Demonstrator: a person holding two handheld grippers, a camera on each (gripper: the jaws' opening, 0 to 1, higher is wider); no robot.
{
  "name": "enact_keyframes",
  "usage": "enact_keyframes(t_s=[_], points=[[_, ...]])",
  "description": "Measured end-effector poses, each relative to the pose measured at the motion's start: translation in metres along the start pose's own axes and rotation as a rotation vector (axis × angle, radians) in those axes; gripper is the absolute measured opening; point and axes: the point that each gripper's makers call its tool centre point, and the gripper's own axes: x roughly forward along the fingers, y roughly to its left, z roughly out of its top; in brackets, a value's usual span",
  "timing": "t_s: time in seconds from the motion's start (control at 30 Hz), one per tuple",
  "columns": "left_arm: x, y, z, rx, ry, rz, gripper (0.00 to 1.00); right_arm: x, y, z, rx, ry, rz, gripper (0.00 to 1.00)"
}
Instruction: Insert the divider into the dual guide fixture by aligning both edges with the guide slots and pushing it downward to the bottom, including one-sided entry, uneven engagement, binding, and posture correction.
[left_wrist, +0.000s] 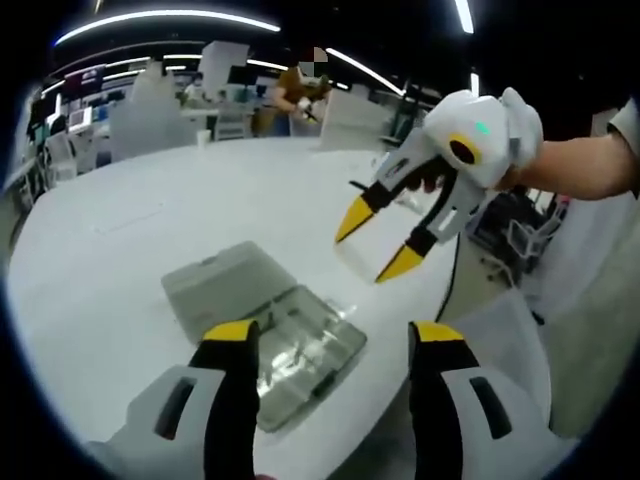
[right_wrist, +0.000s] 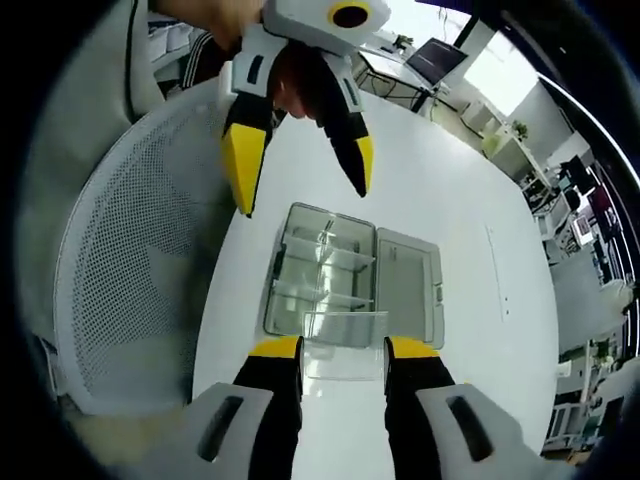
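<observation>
The right tongs (right_wrist: 342, 352) pinch a clear divider (right_wrist: 343, 340) at lower centre, just above the open compartment box (right_wrist: 350, 275) on the white worktop (right_wrist: 450, 180). The left tongs (left_wrist: 335, 335) gape wide, holding nothing.

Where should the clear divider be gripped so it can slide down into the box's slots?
Probably by the middle of its top edge, coming from above. The clear divider is a thin flat sheet whose two side edges must enter the slots of the open box, so those should stay free. The right gripper appears to hold it between its jaws.
</observation>
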Motion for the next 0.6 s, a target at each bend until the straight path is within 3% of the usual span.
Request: enact_keyframes(t_s=[0.6], points=[[0.001,0.001,0.011,-0.065,-0.041,-0.002,0.55,0.002,0.001,0.029,-0.022,-0.054,-0.036,0.27]])
